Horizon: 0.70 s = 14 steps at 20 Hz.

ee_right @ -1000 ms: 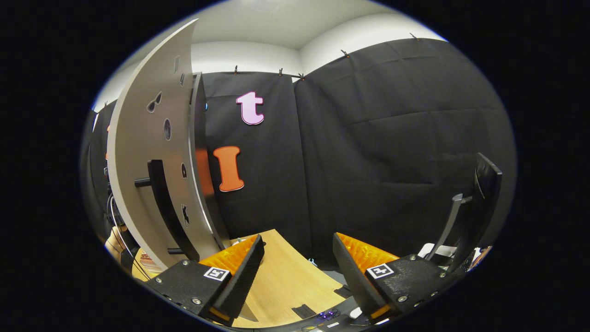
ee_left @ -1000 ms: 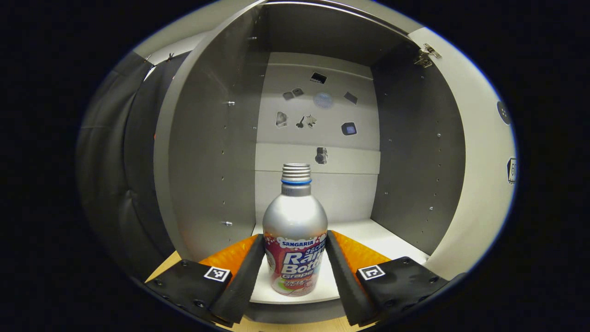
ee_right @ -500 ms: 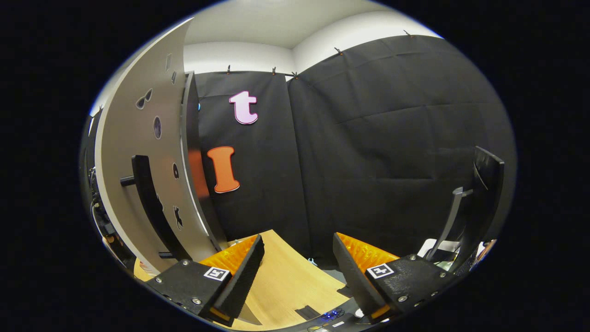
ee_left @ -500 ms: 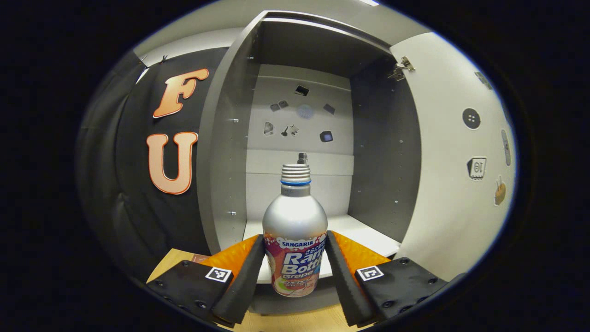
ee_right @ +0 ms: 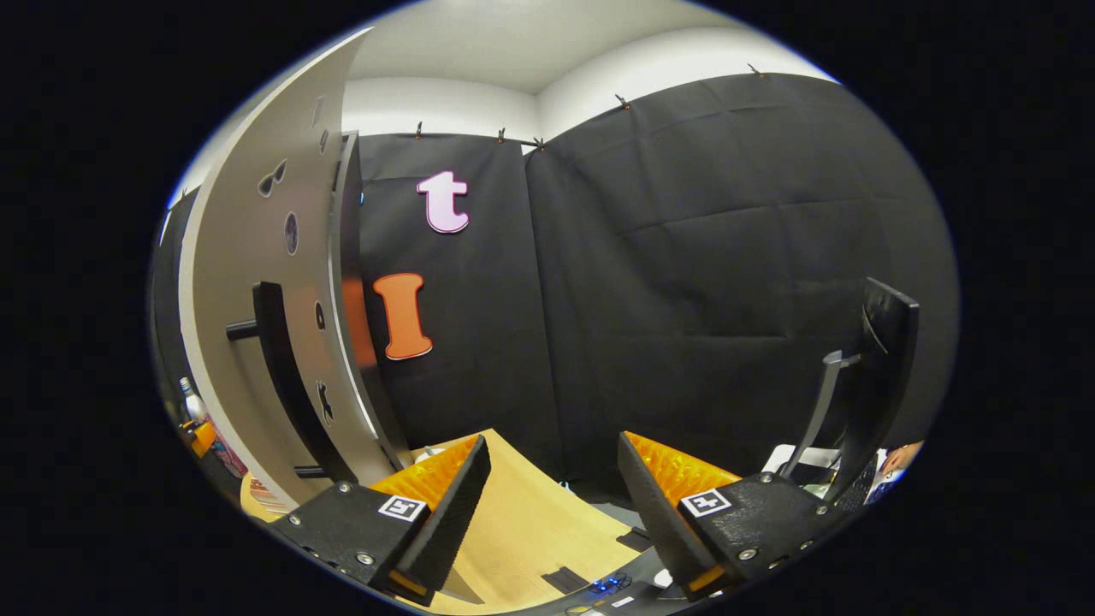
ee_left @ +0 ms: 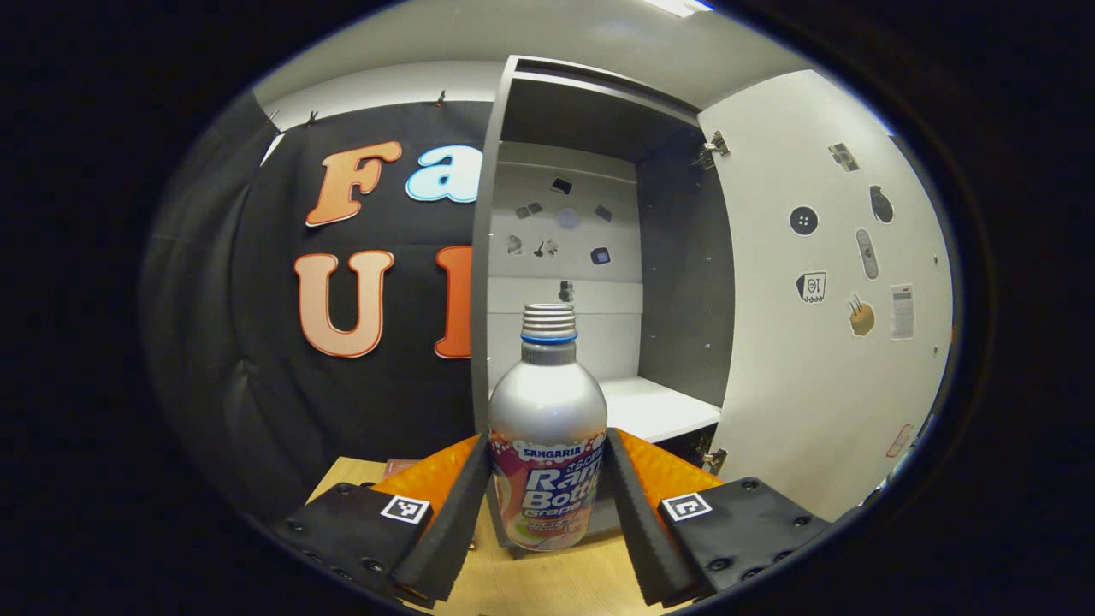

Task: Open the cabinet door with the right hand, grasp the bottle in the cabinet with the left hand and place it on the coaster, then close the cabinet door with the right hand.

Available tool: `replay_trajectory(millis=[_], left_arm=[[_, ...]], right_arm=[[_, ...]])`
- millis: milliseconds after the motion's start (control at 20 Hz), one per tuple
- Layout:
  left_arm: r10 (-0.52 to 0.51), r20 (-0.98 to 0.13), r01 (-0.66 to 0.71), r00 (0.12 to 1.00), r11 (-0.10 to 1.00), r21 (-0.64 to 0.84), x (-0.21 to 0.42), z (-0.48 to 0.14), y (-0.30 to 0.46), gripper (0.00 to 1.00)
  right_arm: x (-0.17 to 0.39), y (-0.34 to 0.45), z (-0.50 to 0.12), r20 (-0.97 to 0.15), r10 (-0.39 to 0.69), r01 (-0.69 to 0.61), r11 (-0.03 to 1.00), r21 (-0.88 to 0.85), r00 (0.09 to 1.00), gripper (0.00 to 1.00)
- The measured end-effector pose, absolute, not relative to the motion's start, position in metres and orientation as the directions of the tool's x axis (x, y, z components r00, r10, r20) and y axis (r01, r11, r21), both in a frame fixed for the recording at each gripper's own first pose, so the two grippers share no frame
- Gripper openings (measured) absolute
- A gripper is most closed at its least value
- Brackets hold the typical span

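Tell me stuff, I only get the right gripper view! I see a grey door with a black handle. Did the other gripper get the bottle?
Observer: Yes. In the left gripper view the left gripper has both fingers pressed on the bottle.
Operator: Is the bottle lying down?
Observer: No, it stands upright, its threaded neck on top.
Operator: Is it inside the cabinet?
Observer: No. It is held out in front of the cabinet, above the wooden table.
Operator: What's on the inside of the door?
Observer: The cabinet door has small stickers on its white inner face.
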<state>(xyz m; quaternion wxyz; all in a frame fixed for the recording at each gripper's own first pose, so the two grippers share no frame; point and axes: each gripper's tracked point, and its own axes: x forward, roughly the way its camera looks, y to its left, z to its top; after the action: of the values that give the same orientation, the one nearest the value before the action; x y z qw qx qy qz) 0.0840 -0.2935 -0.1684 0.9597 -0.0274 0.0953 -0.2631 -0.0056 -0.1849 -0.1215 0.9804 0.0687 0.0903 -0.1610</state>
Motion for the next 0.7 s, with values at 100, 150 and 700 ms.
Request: replay_trajectory(millis=[100, 150, 700], left_arm=[[-0.493, -0.174, 0.482, 0.853, 0.870, -0.099, 0.082, -0.171, -0.287, 0.84], [-0.479, -0.172, 0.471, 0.861, 0.878, -0.083, 0.083, -0.173, -0.282, 0.86], [-0.421, -0.281, 0.398, 0.862, 0.907, -0.137, 0.053, -0.206, -0.264, 0.84]], right_arm=[[-0.008, -0.180, -0.120, -0.193, -0.307, 0.331, 0.938, 0.106, 0.932, 0.93], [-0.011, -0.180, -0.119, -0.191, -0.313, 0.336, 0.936, 0.103, 0.930, 0.93], [-0.030, -0.183, -0.125, -0.206, -0.413, 0.440, 0.892, 0.104, 0.887, 0.93]])
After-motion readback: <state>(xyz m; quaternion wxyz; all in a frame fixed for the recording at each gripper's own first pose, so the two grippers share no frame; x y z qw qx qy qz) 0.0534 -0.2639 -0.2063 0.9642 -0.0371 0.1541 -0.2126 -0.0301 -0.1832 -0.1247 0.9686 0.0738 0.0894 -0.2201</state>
